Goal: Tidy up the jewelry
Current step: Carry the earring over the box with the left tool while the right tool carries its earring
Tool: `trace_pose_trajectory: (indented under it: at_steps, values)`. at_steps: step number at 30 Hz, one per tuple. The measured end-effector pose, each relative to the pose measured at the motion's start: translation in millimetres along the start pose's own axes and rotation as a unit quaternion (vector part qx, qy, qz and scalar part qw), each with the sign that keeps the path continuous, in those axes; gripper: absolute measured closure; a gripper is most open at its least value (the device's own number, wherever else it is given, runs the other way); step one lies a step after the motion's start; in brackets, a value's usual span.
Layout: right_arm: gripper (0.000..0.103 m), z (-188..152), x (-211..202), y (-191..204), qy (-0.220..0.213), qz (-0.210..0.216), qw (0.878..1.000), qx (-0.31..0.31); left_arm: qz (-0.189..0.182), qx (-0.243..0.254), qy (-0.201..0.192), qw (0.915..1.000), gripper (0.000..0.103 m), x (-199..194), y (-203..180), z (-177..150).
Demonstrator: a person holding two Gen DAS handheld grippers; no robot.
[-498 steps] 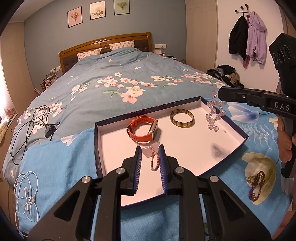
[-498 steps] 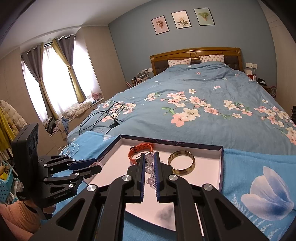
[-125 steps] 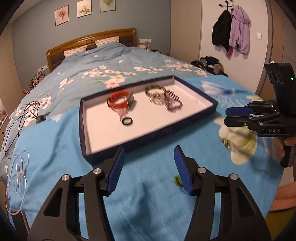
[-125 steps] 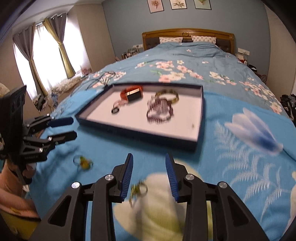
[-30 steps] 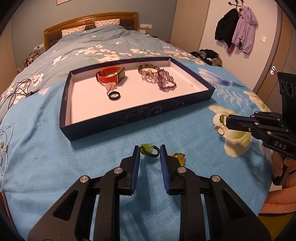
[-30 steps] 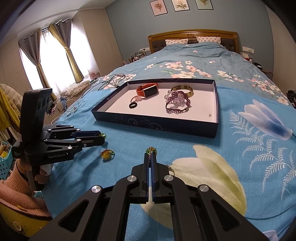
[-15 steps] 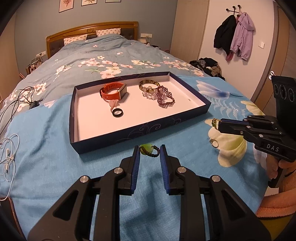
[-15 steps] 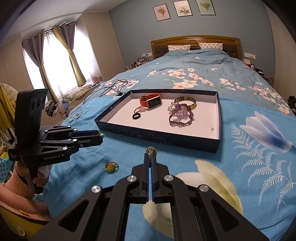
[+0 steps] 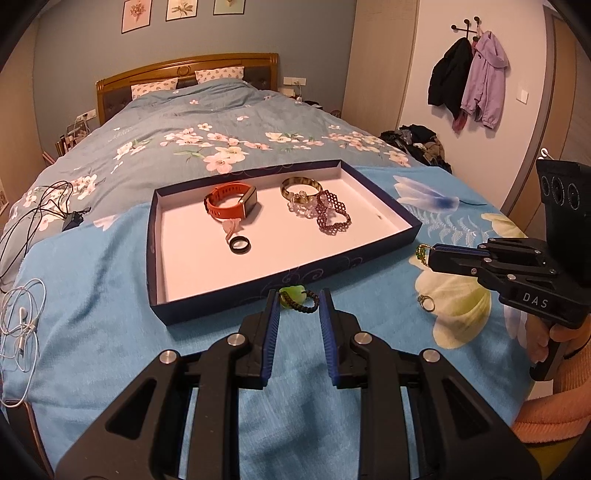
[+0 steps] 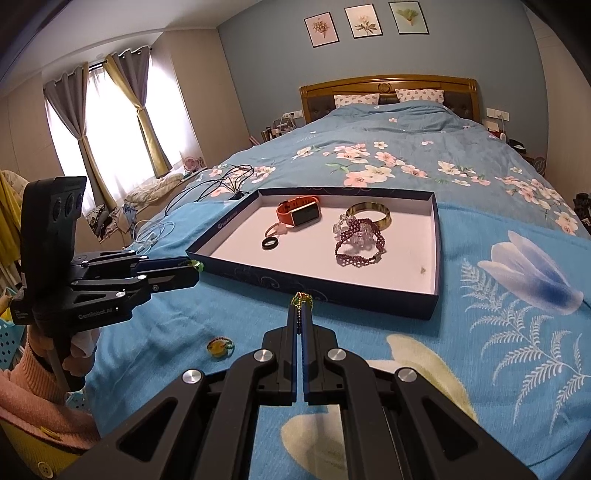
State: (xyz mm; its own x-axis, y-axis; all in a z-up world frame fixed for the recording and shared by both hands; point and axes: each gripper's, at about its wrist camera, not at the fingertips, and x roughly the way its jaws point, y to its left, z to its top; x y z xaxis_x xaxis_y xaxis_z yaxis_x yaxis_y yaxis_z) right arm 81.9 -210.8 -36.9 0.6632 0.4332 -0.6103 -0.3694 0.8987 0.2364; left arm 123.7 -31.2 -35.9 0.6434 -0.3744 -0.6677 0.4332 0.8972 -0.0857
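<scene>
My left gripper pinches the green-stone bracelet just in front of the tray. My right gripper, squeezed tight, holds a little green bead chain there too. Both holds are tiny, so a bump on the tray's wall might knock them loose.

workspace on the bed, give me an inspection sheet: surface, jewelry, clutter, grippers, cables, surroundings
surface: blue floral blanket over the bed.
job's things: tray holds orange watch, black ring, bangle, clear bead bracelet, dark red bead bracelet. Yellow-stone ring and small ring lie on the blanket.
clutter: nothing seen on the blanket beyond the jewelry.
grippers: left gripper shut on green-stone cord bracelet; right gripper shut on green bead chain.
cables: white earphones, black cables.
surroundings: coats, curtains, three framed pictures.
</scene>
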Motion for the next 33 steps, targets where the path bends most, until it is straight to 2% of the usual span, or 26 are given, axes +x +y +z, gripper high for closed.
trace_pose_trajectory:
  at_steps: [33]
  values:
    - [0.102, 21, 8, -5, -0.013, 0.002, 1.0, -0.002, 0.01, -0.009, -0.016, 0.9998, 0.081, 0, 11, 18]
